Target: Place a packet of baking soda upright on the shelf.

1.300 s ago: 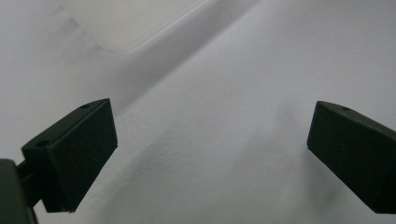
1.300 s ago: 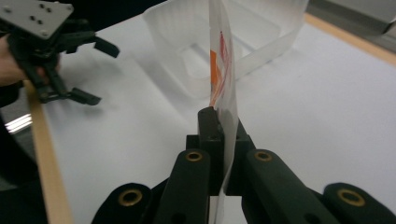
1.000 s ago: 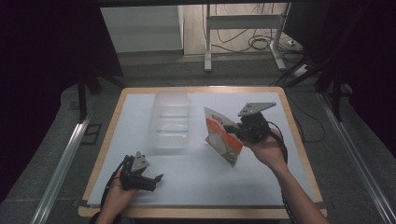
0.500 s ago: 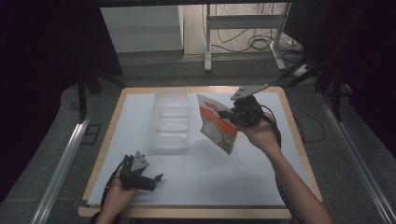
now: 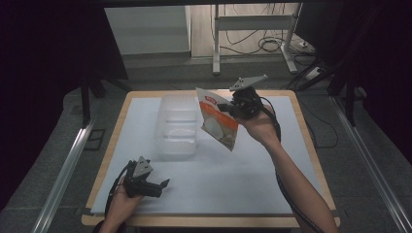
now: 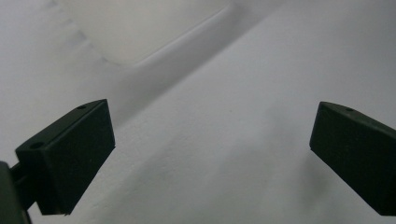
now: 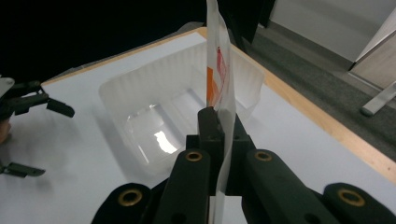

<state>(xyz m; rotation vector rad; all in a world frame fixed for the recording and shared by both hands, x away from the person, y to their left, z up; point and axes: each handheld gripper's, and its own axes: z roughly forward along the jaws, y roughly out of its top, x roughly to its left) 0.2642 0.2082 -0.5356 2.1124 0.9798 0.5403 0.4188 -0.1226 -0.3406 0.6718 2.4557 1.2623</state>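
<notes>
My right gripper [image 5: 227,108] is shut on the edge of a flat orange-and-white snack bag [image 5: 217,124], which hangs in the air just right of a clear plastic tub [image 5: 176,127]. In the right gripper view the bag [image 7: 219,70] stands edge-on between the closed jaws of my right gripper [image 7: 221,122], with the tub [image 7: 175,109] below and beyond it. My left gripper [image 5: 160,188] rests open on the white table mat [image 5: 233,174] near the front left edge. In the left gripper view my left gripper [image 6: 210,149] holds nothing between its jaws.
The tub stands at the back middle of the mat, lengthwise from front to back. The wooden table rim [image 5: 301,116] frames the mat. Beyond the table are a metal stand's legs [image 5: 252,34] and floor cables [image 5: 272,46]. A rail [image 5: 63,170] runs along the left.
My right gripper has carried the bag up and to the left, from the right part of the mat to beside the tub. The left gripper has stayed put.
</notes>
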